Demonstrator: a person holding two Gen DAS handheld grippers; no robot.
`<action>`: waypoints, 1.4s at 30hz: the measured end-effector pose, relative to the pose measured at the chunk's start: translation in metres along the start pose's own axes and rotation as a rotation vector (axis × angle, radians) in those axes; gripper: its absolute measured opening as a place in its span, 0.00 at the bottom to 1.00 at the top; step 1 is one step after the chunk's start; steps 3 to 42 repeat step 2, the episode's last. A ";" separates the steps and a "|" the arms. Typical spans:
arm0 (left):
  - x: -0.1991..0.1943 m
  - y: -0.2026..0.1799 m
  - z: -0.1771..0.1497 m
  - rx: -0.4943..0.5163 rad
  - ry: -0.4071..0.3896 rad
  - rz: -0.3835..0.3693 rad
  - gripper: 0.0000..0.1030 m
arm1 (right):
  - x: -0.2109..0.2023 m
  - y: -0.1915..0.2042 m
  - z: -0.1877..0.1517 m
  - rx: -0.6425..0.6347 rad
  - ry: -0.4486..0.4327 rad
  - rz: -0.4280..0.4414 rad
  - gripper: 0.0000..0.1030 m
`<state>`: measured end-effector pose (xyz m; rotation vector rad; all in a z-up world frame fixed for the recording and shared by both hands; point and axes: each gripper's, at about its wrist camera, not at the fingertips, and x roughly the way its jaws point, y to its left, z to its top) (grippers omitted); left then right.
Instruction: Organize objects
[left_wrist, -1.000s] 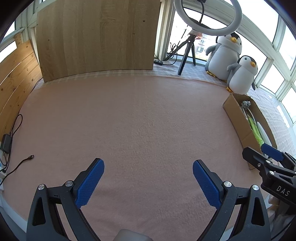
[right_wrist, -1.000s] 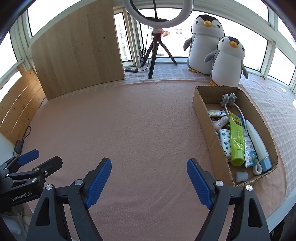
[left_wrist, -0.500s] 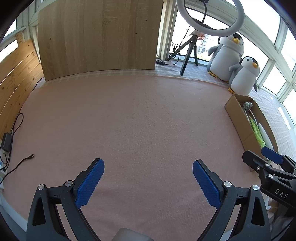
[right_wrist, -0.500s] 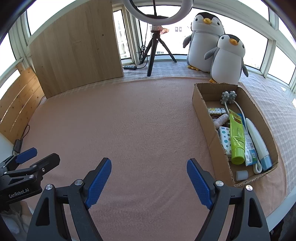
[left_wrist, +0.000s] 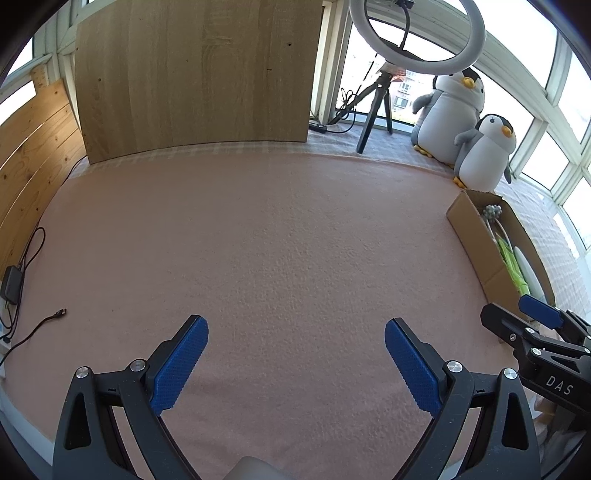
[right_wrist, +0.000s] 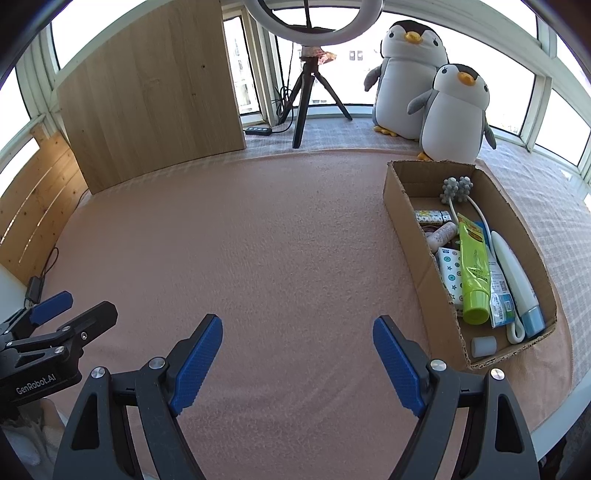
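Note:
A cardboard box (right_wrist: 406, 214) lies at the right of the pink mat (right_wrist: 280, 236). It holds a green tube (right_wrist: 472, 266), a white bottle with a blue cap (right_wrist: 515, 280), a grey massager (right_wrist: 457, 189) and several small packets. In the left wrist view the same box (left_wrist: 476, 236) sits at the far right. My right gripper (right_wrist: 297, 356) stands open over bare mat, left of the box, with nothing between its fingers. My left gripper (left_wrist: 295, 354) is open too, empty, over the mat's near part. Each gripper shows at the edge of the other's view.
Two plush penguins (right_wrist: 428, 92) stand behind the box. A ring light on a tripod (right_wrist: 306, 92) and a power strip (right_wrist: 258, 130) are at the back. A wooden board (right_wrist: 147, 96) leans at the back left. A cable and adapter (left_wrist: 14, 284) lie at the mat's left edge.
Both grippers have drawn back slightly, so the box and penguins sit a little lower and farther off in view. Both stay open and empty.

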<state>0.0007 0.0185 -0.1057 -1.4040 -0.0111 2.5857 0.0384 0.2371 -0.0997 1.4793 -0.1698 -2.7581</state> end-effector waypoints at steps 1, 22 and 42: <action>0.002 0.000 0.000 0.001 0.003 -0.003 0.96 | 0.001 0.000 -0.001 0.000 0.001 0.000 0.78; 0.004 0.000 0.000 0.005 0.009 -0.005 0.97 | 0.002 0.000 -0.001 -0.001 0.003 -0.001 0.78; 0.004 0.000 0.000 0.005 0.009 -0.005 0.97 | 0.002 0.000 -0.001 -0.001 0.003 -0.001 0.78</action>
